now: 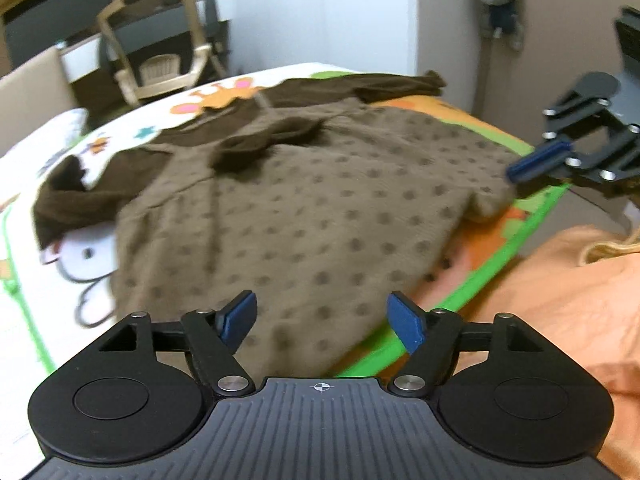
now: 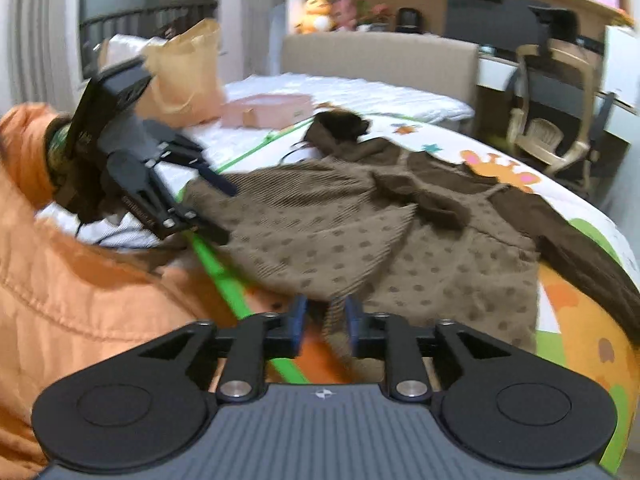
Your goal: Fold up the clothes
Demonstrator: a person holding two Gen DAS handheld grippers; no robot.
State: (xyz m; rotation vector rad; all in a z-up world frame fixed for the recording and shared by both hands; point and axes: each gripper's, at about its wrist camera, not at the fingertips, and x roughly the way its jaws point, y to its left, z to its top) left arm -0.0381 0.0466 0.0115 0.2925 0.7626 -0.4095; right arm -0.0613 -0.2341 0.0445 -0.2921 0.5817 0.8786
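Note:
A brown dotted child's dress (image 1: 320, 200) with dark brown sleeves and a dark bow (image 1: 268, 140) lies spread on a cartoon play mat (image 1: 132, 132) on the bed. My left gripper (image 1: 322, 320) is open and empty, hovering over the dress's near hem. My right gripper (image 2: 323, 322) is shut on the hem corner of the dress (image 2: 360, 240). It also shows at the right in the left wrist view (image 1: 516, 170), pinching the hem. The left gripper (image 2: 218, 204) shows at the left in the right wrist view, open at the dress's other hem corner.
The mat's green border (image 2: 228, 280) runs along the bed's near edge. An orange jacket sleeve (image 2: 80, 300) is close by. A pink box (image 2: 268, 114) and a tan bag (image 2: 184, 76) sit on the white bedding. A wooden chair (image 2: 552, 120) stands beside the bed.

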